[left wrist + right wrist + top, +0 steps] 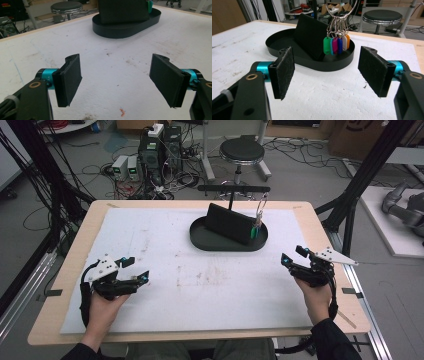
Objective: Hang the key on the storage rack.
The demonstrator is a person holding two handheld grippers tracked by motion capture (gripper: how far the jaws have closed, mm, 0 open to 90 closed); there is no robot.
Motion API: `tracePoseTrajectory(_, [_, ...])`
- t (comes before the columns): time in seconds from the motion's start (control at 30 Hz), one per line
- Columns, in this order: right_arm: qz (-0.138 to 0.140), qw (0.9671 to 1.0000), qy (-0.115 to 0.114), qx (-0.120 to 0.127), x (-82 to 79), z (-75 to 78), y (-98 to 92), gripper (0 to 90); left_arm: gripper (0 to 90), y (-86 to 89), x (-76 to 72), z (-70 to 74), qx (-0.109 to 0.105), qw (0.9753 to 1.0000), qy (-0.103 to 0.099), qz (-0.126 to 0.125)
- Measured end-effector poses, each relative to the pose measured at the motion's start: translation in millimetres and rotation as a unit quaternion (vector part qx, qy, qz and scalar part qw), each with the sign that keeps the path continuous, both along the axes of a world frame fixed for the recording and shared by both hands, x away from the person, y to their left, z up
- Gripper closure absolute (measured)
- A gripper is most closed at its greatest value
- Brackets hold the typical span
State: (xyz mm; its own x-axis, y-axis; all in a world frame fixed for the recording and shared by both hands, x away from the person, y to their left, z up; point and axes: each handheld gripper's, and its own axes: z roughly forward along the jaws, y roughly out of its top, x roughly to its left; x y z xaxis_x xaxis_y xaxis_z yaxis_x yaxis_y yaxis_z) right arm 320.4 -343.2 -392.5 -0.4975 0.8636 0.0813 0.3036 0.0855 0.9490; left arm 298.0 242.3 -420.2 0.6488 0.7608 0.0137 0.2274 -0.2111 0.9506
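Both grippers held low over white mat (210, 285), jaws spread wide, nothing gripped. Left gripper (116, 80) aimed at black oval tray (125, 27), well ahead of its fingers. Right gripper (325, 72) pointed at key tags (336, 45), hung on ring (339, 17) just past fingertips, above tray rim. Risk judged: tags set swinging if nudged off-centre; ring slipped off hook (233, 189) if tugged sideways.

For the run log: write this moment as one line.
left tongs open, idle | right tongs open, facing key tags | tray untouched
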Motion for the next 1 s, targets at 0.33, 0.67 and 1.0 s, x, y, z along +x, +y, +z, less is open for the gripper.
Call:
tracePoseTrajectory(0.33, [-0.003,0.9998,0.009,-0.015,-0.6,-3.7,-3.1,29.9,25.4,-4.3,1.9,1.0,0.004,1.0000,-0.004,0.001])
tracePoseTrajectory(0.67, [-0.006,0.9996,0.017,-0.021,-2.5,-6.3,-8.7,29.6,25.4,-10.4,6.6,0.3,0.010,0.9999,-0.002,-0.006])
tracePoseTrajectory(1.0, [-0.010,0.9994,0.024,-0.021,-1.7,-8.6,-14.3,29.1,25.5,-14.5,9.5,-0.2,0.014,0.9998,0.000,-0.011])
